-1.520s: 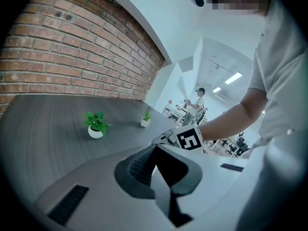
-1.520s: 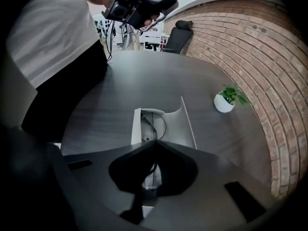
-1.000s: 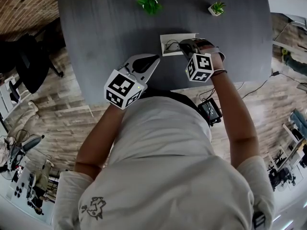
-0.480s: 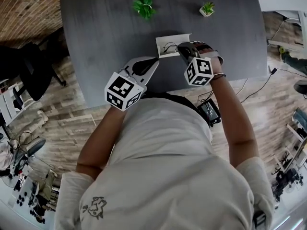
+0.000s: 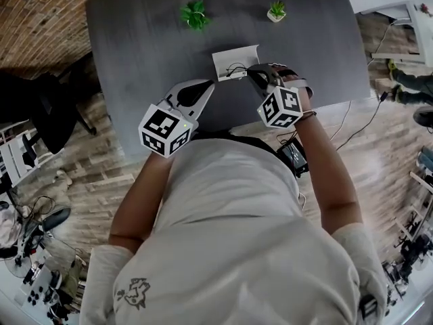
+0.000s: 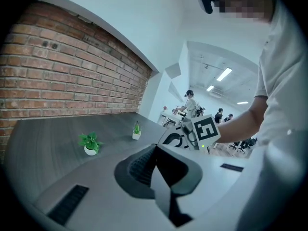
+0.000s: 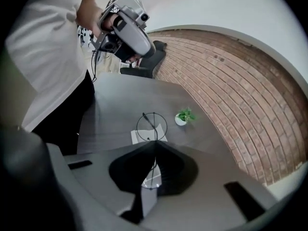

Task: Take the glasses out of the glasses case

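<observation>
A white glasses case lies open on the grey table. Thin black wire glasses hang just over it, and my right gripper is shut on them. In the right gripper view one round lens rim sticks out past the closed jaws of the right gripper, with the case on the table beneath. My left gripper hovers left of the case, shut and holding nothing, as the left gripper view shows of the left gripper.
Two small potted plants stand at the table's far side. A dark chair sits left of the table, and cables trail on the wooden floor at right. A brick wall runs behind the table.
My right gripper has risen with the glasses in it, away from the case. The left gripper has also lifted a little. The head view has shifted.
</observation>
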